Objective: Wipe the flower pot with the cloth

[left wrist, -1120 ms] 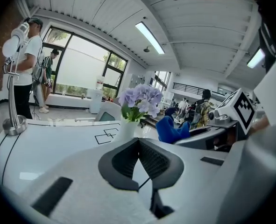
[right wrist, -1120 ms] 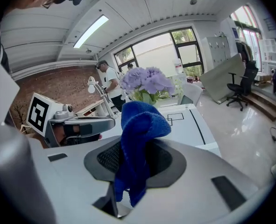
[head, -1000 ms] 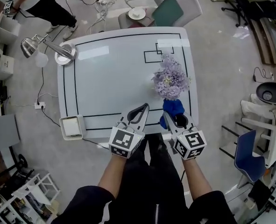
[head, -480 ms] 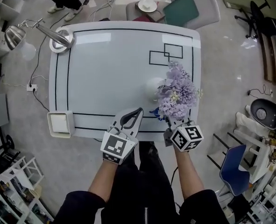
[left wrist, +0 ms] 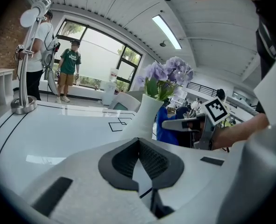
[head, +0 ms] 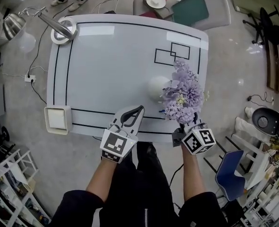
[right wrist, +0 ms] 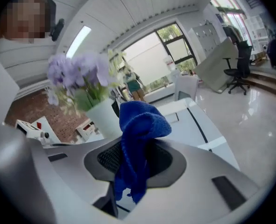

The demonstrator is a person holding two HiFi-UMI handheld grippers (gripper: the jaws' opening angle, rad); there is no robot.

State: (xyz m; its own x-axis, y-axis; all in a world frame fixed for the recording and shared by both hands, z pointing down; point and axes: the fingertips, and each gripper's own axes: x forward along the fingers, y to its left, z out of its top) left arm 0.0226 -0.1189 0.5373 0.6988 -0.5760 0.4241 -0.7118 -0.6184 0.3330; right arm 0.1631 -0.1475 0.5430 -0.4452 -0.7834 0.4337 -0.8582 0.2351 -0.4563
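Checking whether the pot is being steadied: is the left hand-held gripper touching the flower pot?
Apart. In the left gripper view, bare table lies between the left hand-held gripper and the flower pot; the head view agrees.

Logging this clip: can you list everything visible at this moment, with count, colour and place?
table: one, white with black lines, centre of the head view
flower pot: one, white, right part of the table
flowers: one bunch, pale purple, in the flower pot
cloth: one, blue, beside the flower pot
desk lamp: one, silver, far left corner of the table
box: one, white, near left corner
green chair: one, beyond the table
blue chair: one, on the floor at right
left gripper: grey, shut, empty, over the near edge
right gripper: grey, shut on the cloth
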